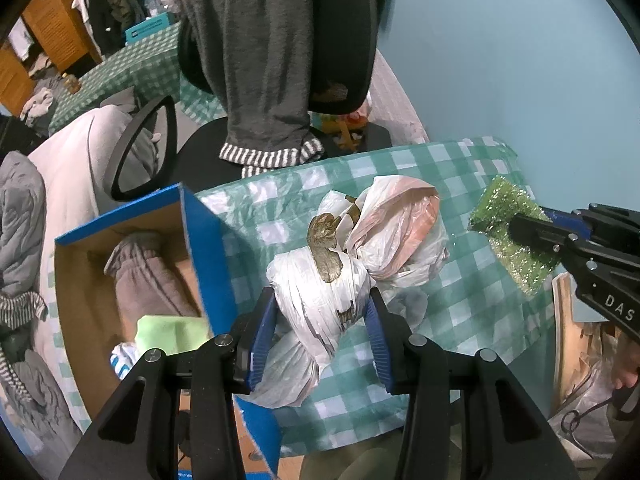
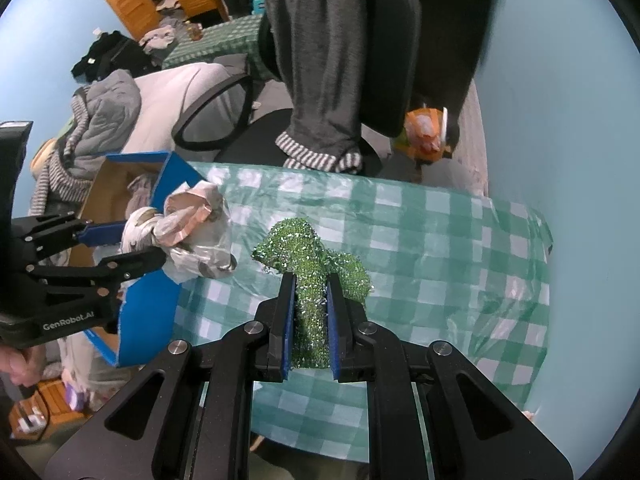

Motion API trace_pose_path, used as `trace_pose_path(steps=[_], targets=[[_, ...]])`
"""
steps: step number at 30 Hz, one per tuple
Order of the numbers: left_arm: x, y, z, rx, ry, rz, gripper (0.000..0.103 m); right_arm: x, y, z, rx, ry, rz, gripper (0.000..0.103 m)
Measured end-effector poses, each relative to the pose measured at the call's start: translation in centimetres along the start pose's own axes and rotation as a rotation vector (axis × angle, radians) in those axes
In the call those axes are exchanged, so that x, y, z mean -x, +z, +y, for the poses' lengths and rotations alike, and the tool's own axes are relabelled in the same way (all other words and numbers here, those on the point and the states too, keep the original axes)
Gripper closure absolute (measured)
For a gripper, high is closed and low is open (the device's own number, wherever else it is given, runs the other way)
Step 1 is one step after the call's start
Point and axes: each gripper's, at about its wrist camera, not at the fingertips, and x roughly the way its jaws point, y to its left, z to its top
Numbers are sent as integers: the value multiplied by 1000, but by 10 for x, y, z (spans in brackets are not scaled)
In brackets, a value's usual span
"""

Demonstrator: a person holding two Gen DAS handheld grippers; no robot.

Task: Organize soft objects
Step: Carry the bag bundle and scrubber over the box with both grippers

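Note:
My left gripper [image 1: 322,300] is shut on a bundle of knotted white plastic bags [image 1: 320,292] with gold print, held above the checked tablecloth [image 1: 420,320]. A pinkish bag [image 1: 400,224] hangs from the same bundle. My right gripper [image 2: 311,284] is shut on a sparkly green scrub sponge [image 2: 308,256], lifted over the table. In the left wrist view the sponge [image 1: 504,208] and the right gripper [image 1: 532,236] show at the right. The bundle [image 2: 192,232] and the left gripper [image 2: 132,246] show at the left of the right wrist view.
An open blue cardboard box [image 1: 204,232] at the table's left holds a grey-brown cloth [image 1: 148,276] and a light green cloth [image 1: 172,332]. An office chair [image 1: 340,40] draped with a grey garment [image 1: 256,60] stands behind the table. Clothes lie piled at left.

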Motion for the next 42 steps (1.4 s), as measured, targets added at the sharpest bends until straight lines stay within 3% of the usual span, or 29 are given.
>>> trace_pose_path(steps=[20, 42], targets=[[36, -39, 61, 132, 29, -40, 58, 6, 18, 73, 146, 63, -9, 90], [51, -85, 148, 288, 95, -46, 58, -26, 40, 184, 328, 156, 23, 90]])
